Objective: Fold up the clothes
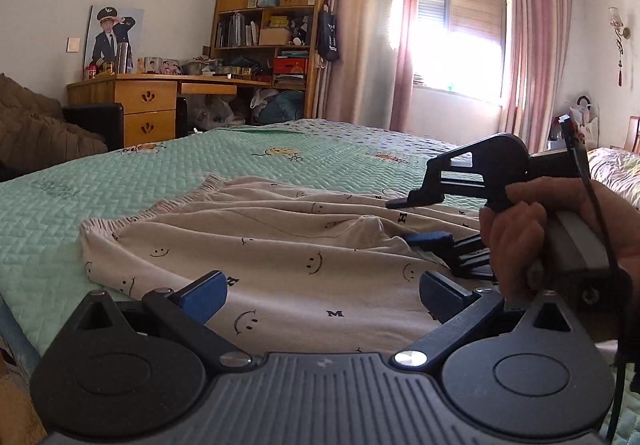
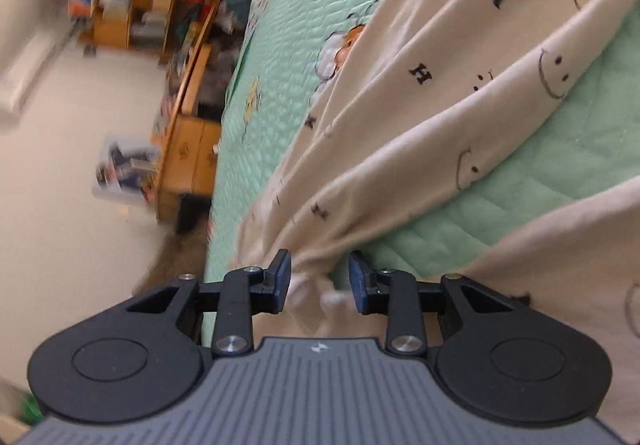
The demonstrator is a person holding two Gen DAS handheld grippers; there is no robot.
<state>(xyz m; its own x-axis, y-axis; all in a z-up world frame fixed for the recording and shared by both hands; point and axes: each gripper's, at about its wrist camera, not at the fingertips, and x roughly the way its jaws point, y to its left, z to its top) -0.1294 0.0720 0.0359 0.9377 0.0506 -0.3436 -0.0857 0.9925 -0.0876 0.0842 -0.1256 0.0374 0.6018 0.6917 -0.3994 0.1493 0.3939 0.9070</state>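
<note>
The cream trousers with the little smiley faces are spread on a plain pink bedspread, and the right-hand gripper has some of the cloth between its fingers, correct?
Not quite: the bedspread is mint green and quilted, with cartoon prints, not plain pink. The left wrist view shows it clearly. The rest holds: the cream trousers lie on it, and the right gripper has bunched cloth between its fingers.

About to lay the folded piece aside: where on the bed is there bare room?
Bare green quilt lies beyond and left of the cream smiley garment, up to the far bed edge facing the desk. It is crowded on the right, where the right hand-held gripper and the hand sit over the bunched cloth.
</note>
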